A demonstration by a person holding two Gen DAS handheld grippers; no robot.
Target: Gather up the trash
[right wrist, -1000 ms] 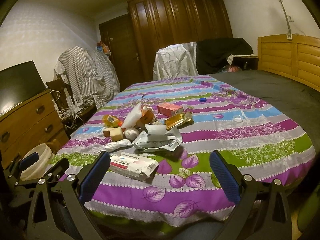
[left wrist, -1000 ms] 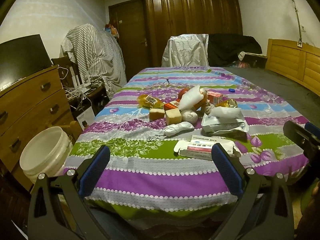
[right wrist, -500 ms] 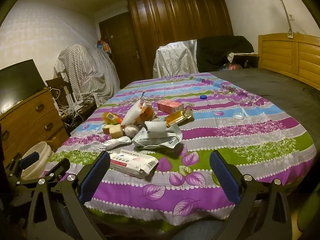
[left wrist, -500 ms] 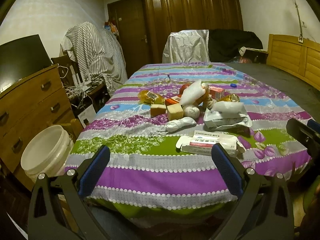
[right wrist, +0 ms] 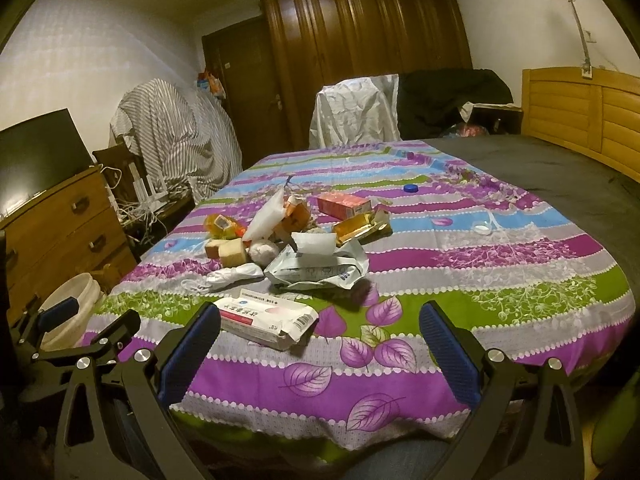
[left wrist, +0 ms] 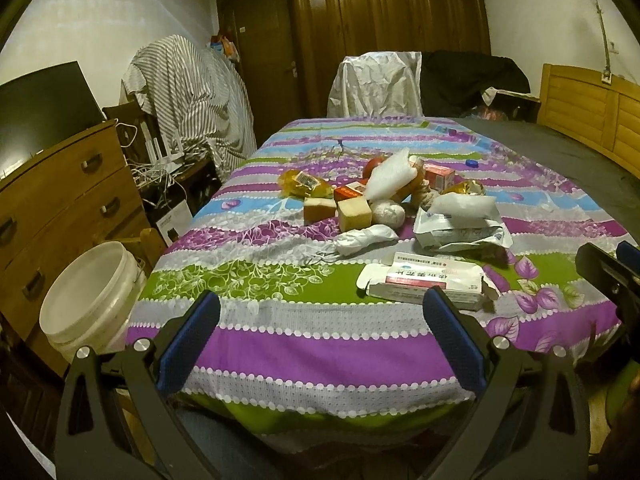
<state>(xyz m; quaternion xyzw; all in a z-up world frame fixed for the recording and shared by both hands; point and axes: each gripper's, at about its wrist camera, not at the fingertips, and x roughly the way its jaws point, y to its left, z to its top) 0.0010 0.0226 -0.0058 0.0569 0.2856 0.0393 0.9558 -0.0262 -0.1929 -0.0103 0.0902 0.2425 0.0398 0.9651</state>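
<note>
Now, left hand-held gripper (left wrist: 320, 340): spread wide, holding nothing, poised at the near edge of the bench (left wrist: 320, 360).
Right hand-held gripper (right wrist: 320, 344): likewise wide, holding nothing, at the same edge; its left fingertip is near the white medicine box.
Trash pile (left wrist: 384, 200): on the striped cloth at about 12 o'clock from the left hand-held gripper, well apart from it.
White medicine box (right wrist: 266, 316): nearest item, lying flat, end flap open, at 11 o'clock from the right hand-held gripper.
Crumpled white packet (right wrist: 320, 266): just behind the box.
Foam blocks (left wrist: 354, 212): two, side by side, at the pile's left.
White bucket (left wrist: 90, 300): on the floor at 9 o'clock from the left hand-held gripper, beside the bench.
Blue cap (right wrist: 411, 188): alone, beyond the pile.
</note>
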